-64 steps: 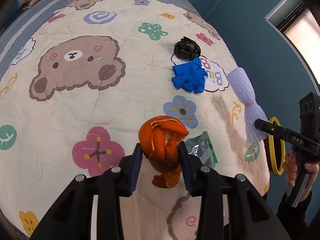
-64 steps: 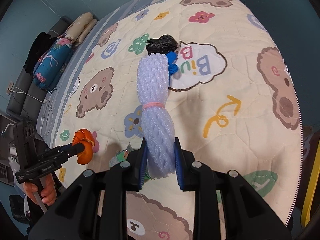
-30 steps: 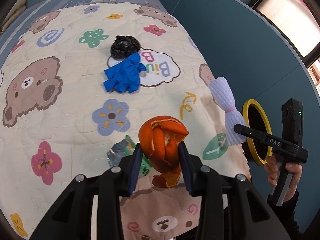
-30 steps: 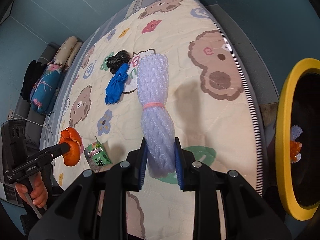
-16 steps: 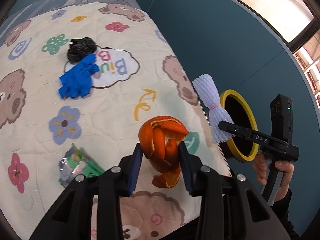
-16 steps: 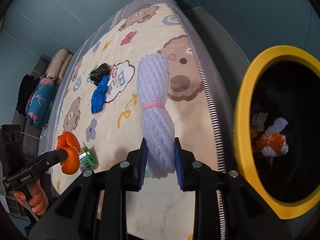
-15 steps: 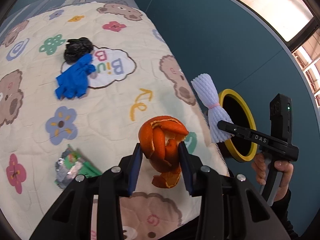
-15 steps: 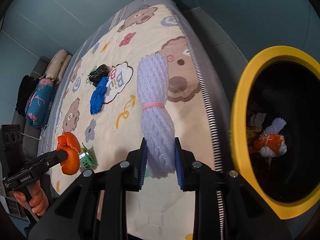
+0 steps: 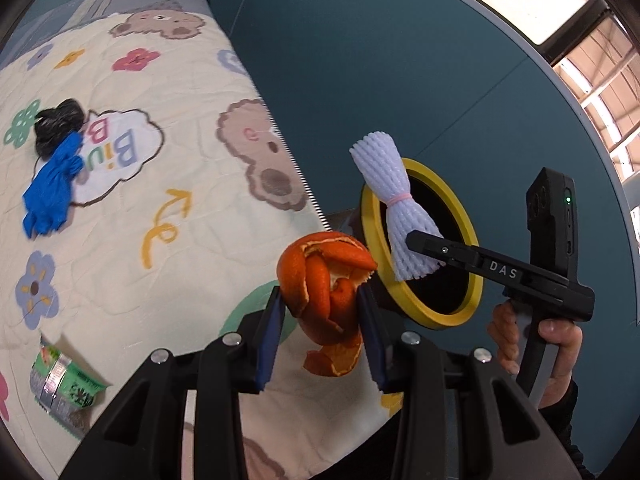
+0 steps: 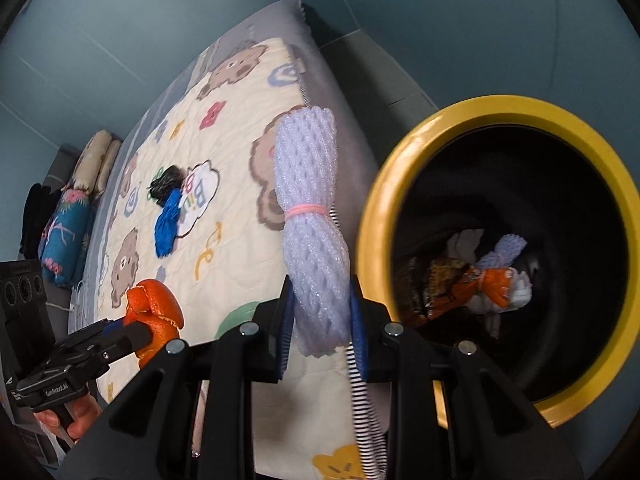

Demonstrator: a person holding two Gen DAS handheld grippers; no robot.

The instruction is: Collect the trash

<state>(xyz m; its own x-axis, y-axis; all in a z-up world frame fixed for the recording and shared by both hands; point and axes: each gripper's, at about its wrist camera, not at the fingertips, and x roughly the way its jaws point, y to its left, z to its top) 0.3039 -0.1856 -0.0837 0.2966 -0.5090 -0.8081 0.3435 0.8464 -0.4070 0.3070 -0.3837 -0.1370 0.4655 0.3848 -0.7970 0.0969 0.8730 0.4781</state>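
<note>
Lower centre of left view: left claw (image 9: 322,330) clamped on orange peel (image 9: 326,280). Centre right: right claw (image 10: 320,330) gripping foam net (image 10: 310,232) just beside yellow-rimmed bin (image 10: 378,216). Left, on bed (image 9: 192,160): blue glove (image 9: 50,188), black bag (image 9: 56,124), wrapper (image 9: 64,390).

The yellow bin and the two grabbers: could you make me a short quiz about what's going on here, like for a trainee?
1. True or false: the left gripper holds an orange peel between its jaws.
2. What is the right gripper carrying: A) a blue glove, B) a white foam net tied with a pink band, C) a black bag?
3. Name one piece of trash lying on the bed quilt.

Key
1. True.
2. B, the white foam net, held near the mouth of the yellow-rimmed bin.
3. Any of: blue glove, black bag, green wrapper.
</note>
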